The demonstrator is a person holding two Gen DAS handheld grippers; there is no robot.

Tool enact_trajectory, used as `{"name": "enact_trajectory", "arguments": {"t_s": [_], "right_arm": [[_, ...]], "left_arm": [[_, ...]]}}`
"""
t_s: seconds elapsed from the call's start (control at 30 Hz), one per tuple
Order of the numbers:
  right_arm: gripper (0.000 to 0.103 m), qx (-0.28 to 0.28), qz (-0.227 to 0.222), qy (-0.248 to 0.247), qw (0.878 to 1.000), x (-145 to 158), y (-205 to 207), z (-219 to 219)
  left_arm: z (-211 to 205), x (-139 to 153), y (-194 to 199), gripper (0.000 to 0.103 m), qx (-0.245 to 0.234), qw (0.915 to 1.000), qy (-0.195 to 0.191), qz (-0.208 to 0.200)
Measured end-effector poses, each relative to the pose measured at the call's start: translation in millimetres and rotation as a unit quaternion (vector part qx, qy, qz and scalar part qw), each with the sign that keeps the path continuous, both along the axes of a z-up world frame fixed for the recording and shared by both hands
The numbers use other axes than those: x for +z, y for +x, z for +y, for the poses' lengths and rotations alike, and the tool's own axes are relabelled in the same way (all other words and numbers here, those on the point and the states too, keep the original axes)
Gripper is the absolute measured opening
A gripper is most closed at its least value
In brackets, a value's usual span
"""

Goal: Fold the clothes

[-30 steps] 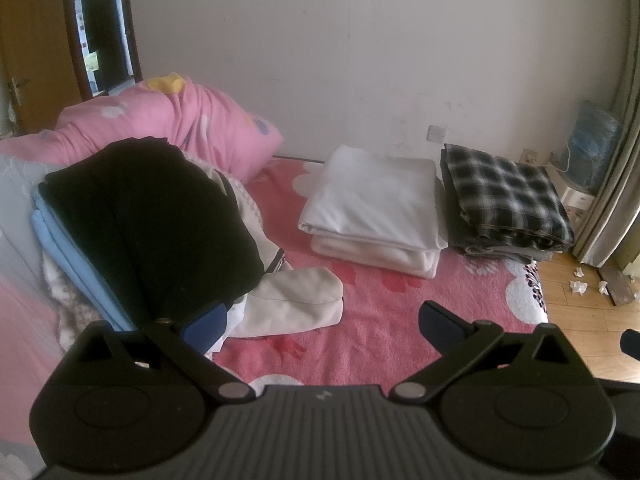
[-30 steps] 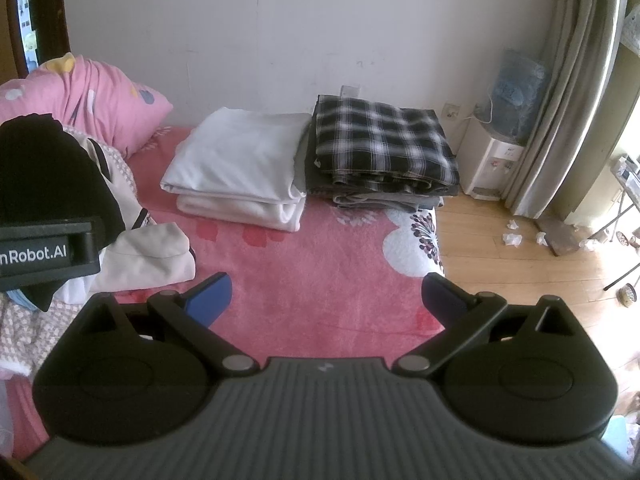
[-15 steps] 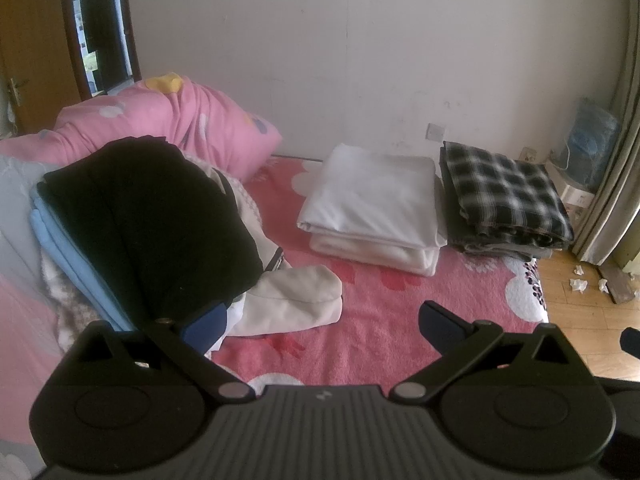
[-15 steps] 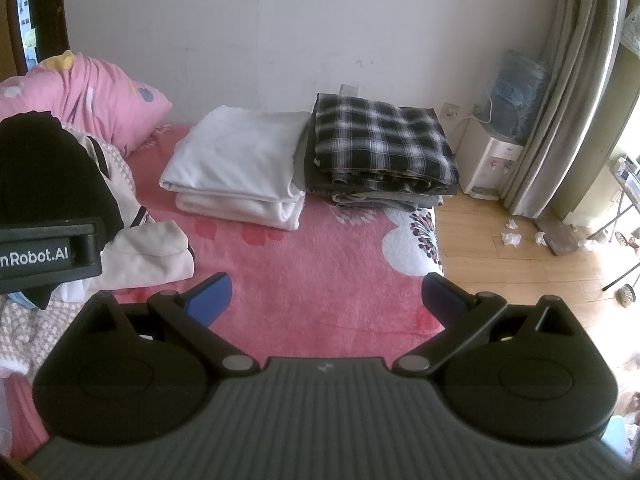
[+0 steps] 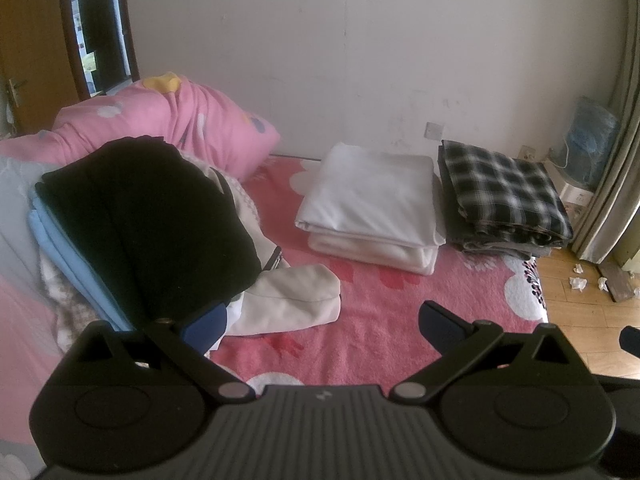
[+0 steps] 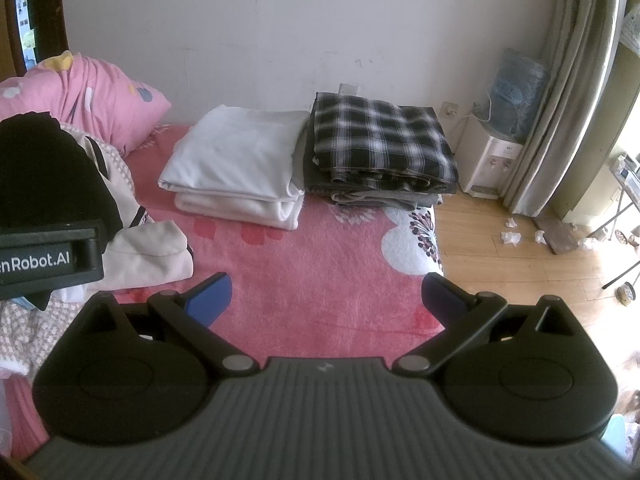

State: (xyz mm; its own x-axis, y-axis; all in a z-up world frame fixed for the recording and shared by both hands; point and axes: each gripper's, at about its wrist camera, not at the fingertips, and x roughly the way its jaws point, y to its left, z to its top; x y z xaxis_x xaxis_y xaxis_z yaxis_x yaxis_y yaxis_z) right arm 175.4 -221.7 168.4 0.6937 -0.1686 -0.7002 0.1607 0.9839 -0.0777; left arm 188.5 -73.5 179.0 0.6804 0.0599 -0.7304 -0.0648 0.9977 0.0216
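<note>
A heap of unfolded clothes lies on the bed's left side, with a black garment (image 5: 148,216) (image 6: 44,176) on top, a light blue one (image 5: 68,256) under it and a cream one (image 5: 292,300) (image 6: 152,256) spilling out in front. Two folded stacks sit at the far edge: white (image 5: 372,208) (image 6: 236,168) and plaid (image 5: 504,192) (image 6: 380,144). My left gripper (image 5: 320,320) is open above the pink bed cover (image 5: 380,308), its left fingertip (image 5: 204,322) near the heap. My right gripper (image 6: 326,296) is open over bare cover, holding nothing.
A pink quilt (image 5: 168,120) is bunched at the back left by a doorway (image 5: 96,36). The bed ends at the right on wooden floor (image 6: 520,264) with crumpled tissues. A water dispenser (image 6: 500,148) and a curtain (image 6: 568,80) stand in the corner.
Both views drift very slightly; the clothes and stacks stay where they were, and both grippers stay open.
</note>
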Motion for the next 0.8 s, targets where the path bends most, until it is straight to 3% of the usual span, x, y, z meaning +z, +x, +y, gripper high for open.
{"name": "enact_trajectory", "arguments": {"t_s": [0.8], "right_arm": [[0.102,0.001,0.007,0.003,1.0,-4.9,1.3,4.3]], "left_arm": [[0.4,-3.2,0.7,0.102,0.0,1.0,-0.001,0.004]]}}
